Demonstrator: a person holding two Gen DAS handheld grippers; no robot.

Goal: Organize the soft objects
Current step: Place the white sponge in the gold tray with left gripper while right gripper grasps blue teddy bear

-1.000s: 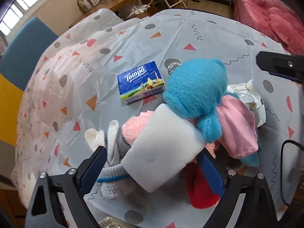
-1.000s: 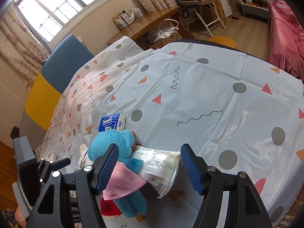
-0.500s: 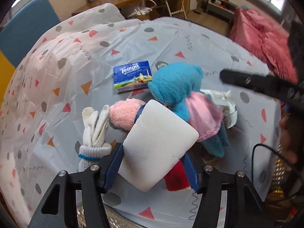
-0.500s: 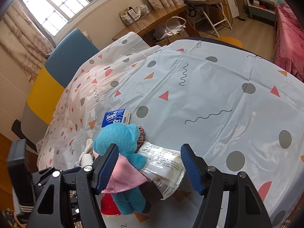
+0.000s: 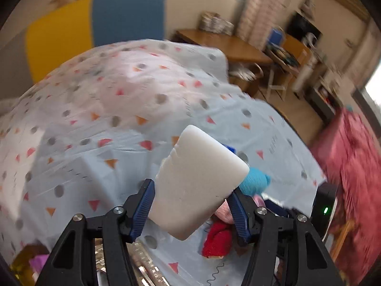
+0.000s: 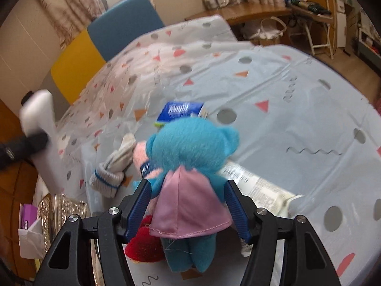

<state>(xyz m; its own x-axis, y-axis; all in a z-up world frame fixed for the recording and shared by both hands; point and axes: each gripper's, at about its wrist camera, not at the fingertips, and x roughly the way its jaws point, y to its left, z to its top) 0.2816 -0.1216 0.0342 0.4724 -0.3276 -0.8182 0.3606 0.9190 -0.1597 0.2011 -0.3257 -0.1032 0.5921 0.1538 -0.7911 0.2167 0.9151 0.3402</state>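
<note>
My left gripper [image 5: 191,205] is shut on a white foam sponge [image 5: 197,183] and holds it above the table; it also shows at the left of the right wrist view [image 6: 40,128], blurred. My right gripper [image 6: 187,211] is open around a blue teddy bear with a pink cape [image 6: 190,166]; its fingers [image 6: 140,207] flank the body, and contact is unclear. Around the bear lie a red soft toy [image 6: 142,245], a pink one [image 6: 140,152], rolled white socks [image 6: 112,176], a Tempo tissue pack [image 6: 179,110] and a white plastic packet [image 6: 257,190].
The table has a patterned plastic cloth [image 6: 285,95]. A shiny basket [image 6: 59,209] sits at the near left edge, with a purple box [image 6: 27,214] beside it. A blue and yellow chair [image 6: 100,47] stands behind the table. A pink bed [image 5: 352,155] is at the right.
My left gripper lifted the sponge up and swung left, away from the pile. My right gripper moved in over the bear, whose body now sits between the fingers.
</note>
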